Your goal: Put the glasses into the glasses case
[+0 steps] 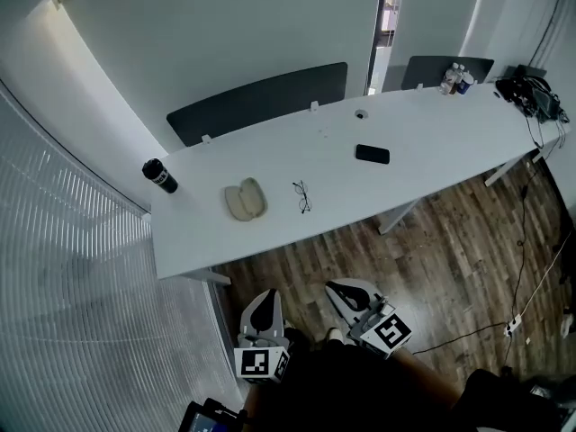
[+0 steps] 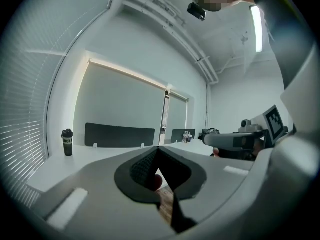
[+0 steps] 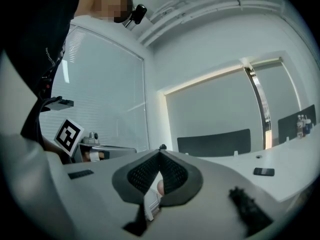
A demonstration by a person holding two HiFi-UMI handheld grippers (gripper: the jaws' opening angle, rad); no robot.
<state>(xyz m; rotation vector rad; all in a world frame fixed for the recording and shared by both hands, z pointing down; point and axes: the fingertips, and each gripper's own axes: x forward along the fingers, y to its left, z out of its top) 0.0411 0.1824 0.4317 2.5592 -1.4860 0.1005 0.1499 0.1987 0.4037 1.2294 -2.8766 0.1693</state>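
Observation:
Thin black-framed glasses (image 1: 303, 196) lie on the white table (image 1: 423, 124) near its middle. Just left of them rests the beige glasses case (image 1: 245, 199). Both grippers hang low over the wooden floor, well short of the table's near edge. My left gripper (image 1: 266, 295) (image 2: 159, 148) has its jaws shut with nothing between them. To its right, my right gripper (image 1: 335, 286) (image 3: 160, 153) is likewise shut and empty. Neither gripper view shows the glasses or the case.
A black tumbler (image 1: 159, 175) (image 2: 67, 142) stands at the table's left end and a black phone (image 1: 372, 154) (image 3: 263, 171) lies right of the glasses. Small bottles (image 1: 456, 80) and a cable bundle (image 1: 531, 95) sit at the far right. Dark chair backs (image 1: 256, 100) line the far side.

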